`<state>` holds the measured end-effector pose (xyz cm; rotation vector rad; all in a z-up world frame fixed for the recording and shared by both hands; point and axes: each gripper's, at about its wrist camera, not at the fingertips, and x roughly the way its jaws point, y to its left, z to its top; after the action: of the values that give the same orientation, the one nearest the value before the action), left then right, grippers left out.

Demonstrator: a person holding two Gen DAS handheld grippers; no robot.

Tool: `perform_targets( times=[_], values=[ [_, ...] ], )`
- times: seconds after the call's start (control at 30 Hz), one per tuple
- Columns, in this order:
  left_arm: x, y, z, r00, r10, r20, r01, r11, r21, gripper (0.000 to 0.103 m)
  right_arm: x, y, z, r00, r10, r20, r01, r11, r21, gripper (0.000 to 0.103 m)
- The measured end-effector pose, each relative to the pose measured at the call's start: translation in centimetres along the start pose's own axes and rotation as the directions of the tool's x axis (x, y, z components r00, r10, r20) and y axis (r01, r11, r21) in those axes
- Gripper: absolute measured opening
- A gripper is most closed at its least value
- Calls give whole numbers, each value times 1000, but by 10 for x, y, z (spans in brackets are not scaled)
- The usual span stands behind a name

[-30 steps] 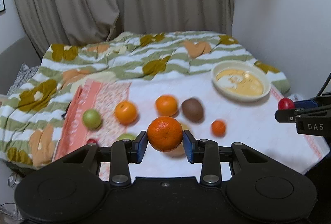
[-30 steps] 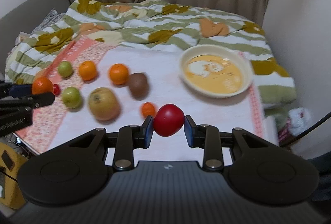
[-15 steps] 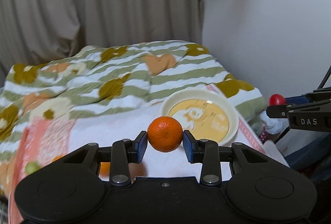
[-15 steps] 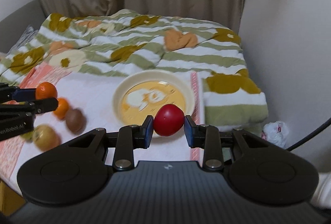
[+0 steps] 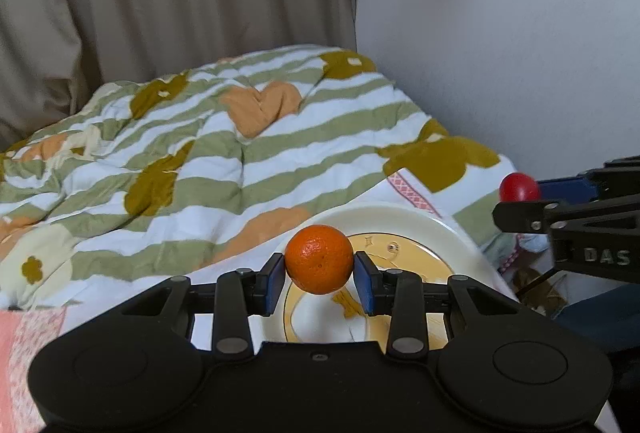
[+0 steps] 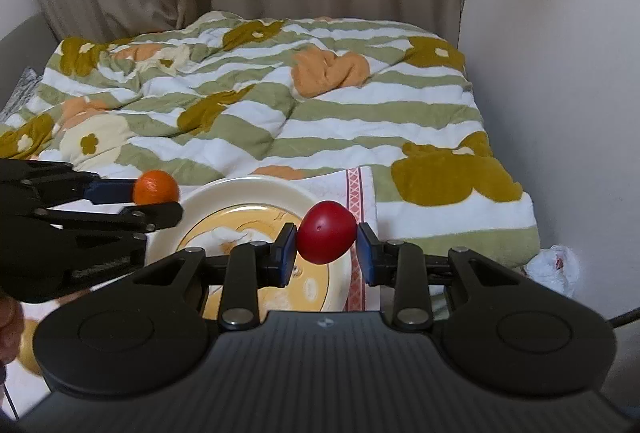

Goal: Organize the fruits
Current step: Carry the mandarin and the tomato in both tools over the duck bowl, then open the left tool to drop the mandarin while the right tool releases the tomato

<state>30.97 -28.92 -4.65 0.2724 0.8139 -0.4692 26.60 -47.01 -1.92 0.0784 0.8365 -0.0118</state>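
Observation:
My left gripper (image 5: 319,275) is shut on an orange (image 5: 319,259) and holds it above the near left rim of a cream bowl (image 5: 416,219) with a yellow inside. My right gripper (image 6: 327,249) is shut on a red fruit (image 6: 327,232) and holds it above the bowl's (image 6: 248,191) right side. Each gripper shows in the other's view: the orange (image 6: 156,187) at the left, the red fruit (image 5: 519,187) at the right. The other fruits are out of view.
The bowl sits on a white cloth with a pink patterned border (image 6: 355,193) at the corner of a bed. A green-striped flowered quilt (image 6: 280,105) lies behind it. A wall (image 6: 560,73) stands close on the right, curtains behind. A white bag (image 6: 554,265) lies on the floor.
Both grippers have moved right and forward with their fruits, from over the loose fruits to above the bowl. The bowl is now much nearer and partly under both grippers.

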Motion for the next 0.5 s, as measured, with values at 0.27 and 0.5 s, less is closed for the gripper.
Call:
perform_targets(
  times=[0.27,0.5],
  values=[
    [64,-5,2,997,-30,-74,34,998,59,41,34,-10,5,999,-13,-35,15,999,46,47],
    [83,-12,-1,994,-53,-99,62,995,82,58,39,-20,3,999,-19,-42,22,997,76,47]
  ],
)
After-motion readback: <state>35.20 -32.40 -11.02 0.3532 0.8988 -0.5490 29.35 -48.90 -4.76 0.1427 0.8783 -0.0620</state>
